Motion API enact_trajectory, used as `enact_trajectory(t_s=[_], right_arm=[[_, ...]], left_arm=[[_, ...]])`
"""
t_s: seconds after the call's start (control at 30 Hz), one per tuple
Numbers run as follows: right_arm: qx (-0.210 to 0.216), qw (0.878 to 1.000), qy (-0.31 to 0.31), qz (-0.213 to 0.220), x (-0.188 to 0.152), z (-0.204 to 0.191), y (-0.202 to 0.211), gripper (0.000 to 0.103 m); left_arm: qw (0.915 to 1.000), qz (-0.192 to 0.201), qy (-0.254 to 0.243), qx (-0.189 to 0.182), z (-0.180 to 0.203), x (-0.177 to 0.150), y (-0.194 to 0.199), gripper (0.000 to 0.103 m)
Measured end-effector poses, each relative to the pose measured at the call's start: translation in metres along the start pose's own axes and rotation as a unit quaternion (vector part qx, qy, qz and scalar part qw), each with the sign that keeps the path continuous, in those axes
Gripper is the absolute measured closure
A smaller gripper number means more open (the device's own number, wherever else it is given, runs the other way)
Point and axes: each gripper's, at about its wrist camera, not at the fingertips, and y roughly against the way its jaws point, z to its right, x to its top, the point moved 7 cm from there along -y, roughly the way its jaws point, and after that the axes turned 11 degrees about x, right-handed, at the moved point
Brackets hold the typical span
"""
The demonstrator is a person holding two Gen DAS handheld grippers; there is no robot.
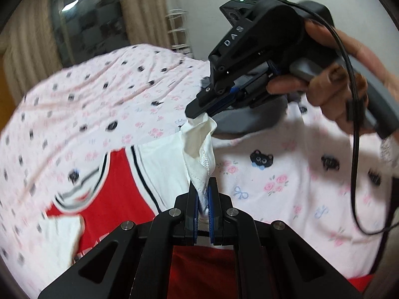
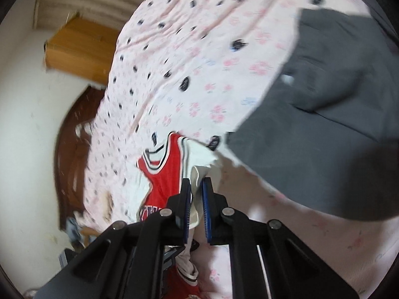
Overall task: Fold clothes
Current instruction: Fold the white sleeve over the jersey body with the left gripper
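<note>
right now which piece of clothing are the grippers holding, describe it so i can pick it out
Start with the bed, covered by a pink sheet printed with flowers and black cats. On it lies a red and white shirt, and the left gripper and right gripper both pinch its white sleeve. The other garment, to its right in the right wrist view, is plain grey; only this one is red with striped trim.

The sheet's [image 1: 99, 94] far print is smeared by motion blur, and the jersey's [image 2: 164, 182] lettering runs under the near gripper frame.
</note>
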Motion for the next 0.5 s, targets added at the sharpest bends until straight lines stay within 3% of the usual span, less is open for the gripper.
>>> enact_trajectory(t_s=[0.2,0.37,0.5], right_arm=[[-0.043,0.995,0.058,-0.062,-0.020,-0.039,-0.036,0.093],[-0.063,0.991,0.088,-0.082,-0.023,-0.067,-0.057,0.093],[-0.068,0.987,0.113,-0.091,-0.022,-0.099,-0.078,0.093]], left_arm=[[0.9885,-0.009,0.147,-0.033,-0.029,-0.011,0.006,0.097],[0.9649,-0.014,0.256,-0.058,-0.050,-0.022,0.012,0.097],[0.9466,-0.013,0.315,-0.068,-0.064,-0.030,0.015,0.097]])
